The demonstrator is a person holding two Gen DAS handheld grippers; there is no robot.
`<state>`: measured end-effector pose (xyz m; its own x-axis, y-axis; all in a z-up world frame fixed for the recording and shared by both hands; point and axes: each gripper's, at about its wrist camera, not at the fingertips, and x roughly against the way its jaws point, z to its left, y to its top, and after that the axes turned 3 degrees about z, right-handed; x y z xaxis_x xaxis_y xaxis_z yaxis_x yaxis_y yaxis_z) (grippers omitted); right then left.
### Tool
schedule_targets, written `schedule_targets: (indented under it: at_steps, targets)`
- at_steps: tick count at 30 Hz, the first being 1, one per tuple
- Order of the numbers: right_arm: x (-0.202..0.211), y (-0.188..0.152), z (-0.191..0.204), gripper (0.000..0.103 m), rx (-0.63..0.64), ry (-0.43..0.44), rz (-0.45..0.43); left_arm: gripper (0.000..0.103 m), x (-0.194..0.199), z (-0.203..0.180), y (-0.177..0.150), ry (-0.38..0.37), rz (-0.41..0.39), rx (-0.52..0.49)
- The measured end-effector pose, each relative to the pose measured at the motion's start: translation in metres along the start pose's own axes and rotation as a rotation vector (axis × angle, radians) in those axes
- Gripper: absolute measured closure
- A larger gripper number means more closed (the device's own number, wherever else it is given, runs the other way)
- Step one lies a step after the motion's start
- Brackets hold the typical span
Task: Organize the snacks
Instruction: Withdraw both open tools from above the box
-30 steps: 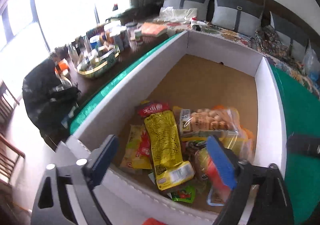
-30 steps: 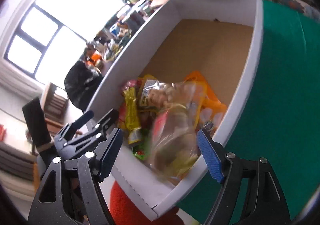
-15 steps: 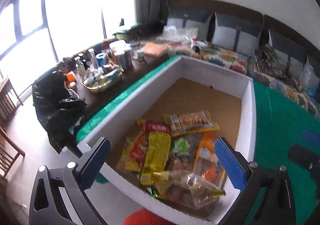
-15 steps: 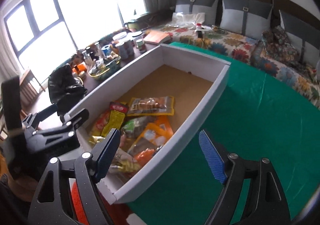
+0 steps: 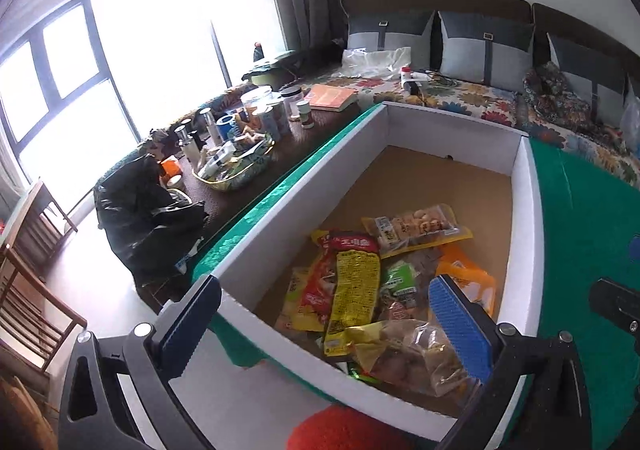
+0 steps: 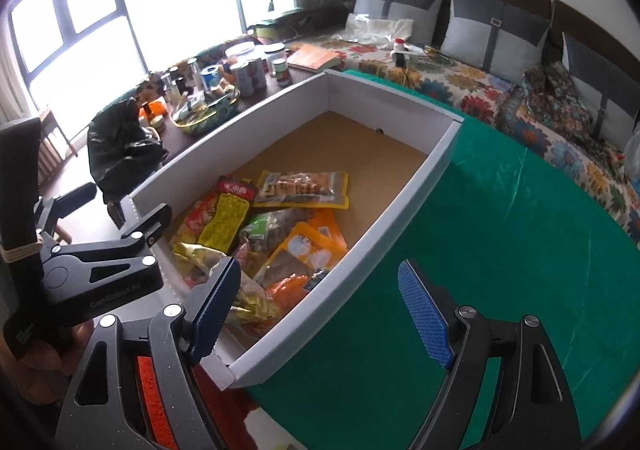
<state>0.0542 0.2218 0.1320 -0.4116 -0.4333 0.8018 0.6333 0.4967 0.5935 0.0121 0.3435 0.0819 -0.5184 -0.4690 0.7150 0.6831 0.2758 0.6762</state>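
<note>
Left wrist view: we've got the left tool (image 5: 324, 320) spread wide with nothing in it, hanging over the near end of the white box (image 5: 304, 178). The snacks (image 5: 384, 282) are all heaped in that near end, yellow pack (image 5: 354, 286) on top, far end bare cardboard. Our right tool (image 6: 320, 306) is spread and empty too, straddling the box's right wall above the green counter (image 6: 500, 250). Box sits on the counter.

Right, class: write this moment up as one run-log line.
left tongs: open, empty | right tongs: open, empty | snack packets: piled at near end of white box | green cloth: bare
</note>
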Motion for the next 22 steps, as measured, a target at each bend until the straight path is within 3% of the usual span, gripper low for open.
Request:
schedule_targets:
  at_steps: [8, 22]
  targets:
    - [0.003, 0.002, 0.013, 0.019, 0.011, -0.009, -0.007, 0.000, -0.005, 0.007, -0.004, -0.025, 0.083, 0.022]
    - [-0.009, 0.002, 0.029, 0.019, 0.036, -0.013, 0.024, 0.000, -0.005, 0.017, -0.006, -0.119, 0.079, 0.063]
